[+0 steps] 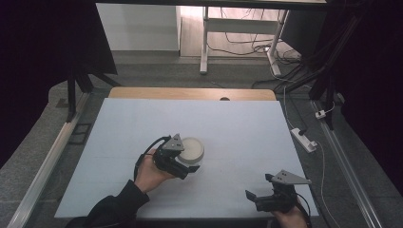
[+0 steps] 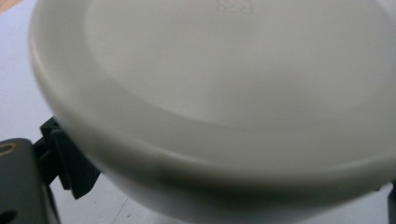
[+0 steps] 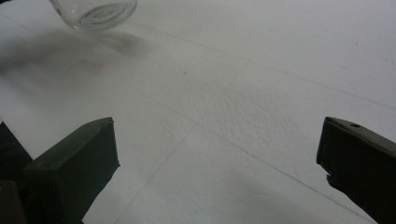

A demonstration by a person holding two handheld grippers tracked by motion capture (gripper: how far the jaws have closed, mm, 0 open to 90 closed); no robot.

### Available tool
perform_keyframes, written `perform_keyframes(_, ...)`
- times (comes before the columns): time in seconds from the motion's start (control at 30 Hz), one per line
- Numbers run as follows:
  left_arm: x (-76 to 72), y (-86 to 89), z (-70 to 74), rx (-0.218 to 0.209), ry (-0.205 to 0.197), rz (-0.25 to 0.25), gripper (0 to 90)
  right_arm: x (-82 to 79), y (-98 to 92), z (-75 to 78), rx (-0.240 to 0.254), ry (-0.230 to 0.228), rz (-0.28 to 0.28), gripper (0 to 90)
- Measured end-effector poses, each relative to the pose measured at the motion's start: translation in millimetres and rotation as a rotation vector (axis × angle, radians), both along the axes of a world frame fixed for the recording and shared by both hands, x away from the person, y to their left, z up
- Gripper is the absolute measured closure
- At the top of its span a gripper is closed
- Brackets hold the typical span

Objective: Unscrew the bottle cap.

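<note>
While the white table [image 1: 142, 128] stretches bare around them, the work sits just left of centre: a clear jar with a white lid [image 1: 192, 150], about seven o'clock from the table's middle. Gripping it from the near-left, the left gripper [image 1: 183, 164] seems clamped round the jar's body below the lid, steadying it, I'd judge. Down at five o'clock the right gripper [image 1: 259, 199] waits low, jaws spread wide, holding nothing. Next it likely must travel to the lid and close on its rim.
</note>
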State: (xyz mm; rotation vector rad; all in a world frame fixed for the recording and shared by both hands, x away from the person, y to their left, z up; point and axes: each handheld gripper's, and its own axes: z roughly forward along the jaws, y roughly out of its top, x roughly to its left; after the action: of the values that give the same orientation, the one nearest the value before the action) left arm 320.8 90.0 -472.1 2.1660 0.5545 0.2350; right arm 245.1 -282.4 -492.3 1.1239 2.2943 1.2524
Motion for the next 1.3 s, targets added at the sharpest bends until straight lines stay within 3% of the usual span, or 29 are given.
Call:
perform_keyframes(0.23, -0.8, -1.0, -0.7, -0.006, -0.003, -0.007, 7.5, -0.4, 12.5, 8.2, 0.014, -0.053, 0.038, 0.0)
perform_keyframes(0.77, -3.4, -2.7, -0.6, -0.008, -0.011, -0.029, 7.5, 13.3, 44.9, 32.9, 0.027, -0.122, 0.147, 0.0)
perform_keyframes(1.13, -3.1, -3.4, -1.4, 0.0, -0.014, -0.05, 7.5, 30.9, 73.9, 41.3, 0.038, -0.101, 0.228, 0.0)
perform_keyframes(1.3, -3.5, -4.5, -2.0, -0.006, -0.012, -0.047, 7.5, 37.4, 91.6, 47.6, 0.026, -0.115, 0.228, 0.0)
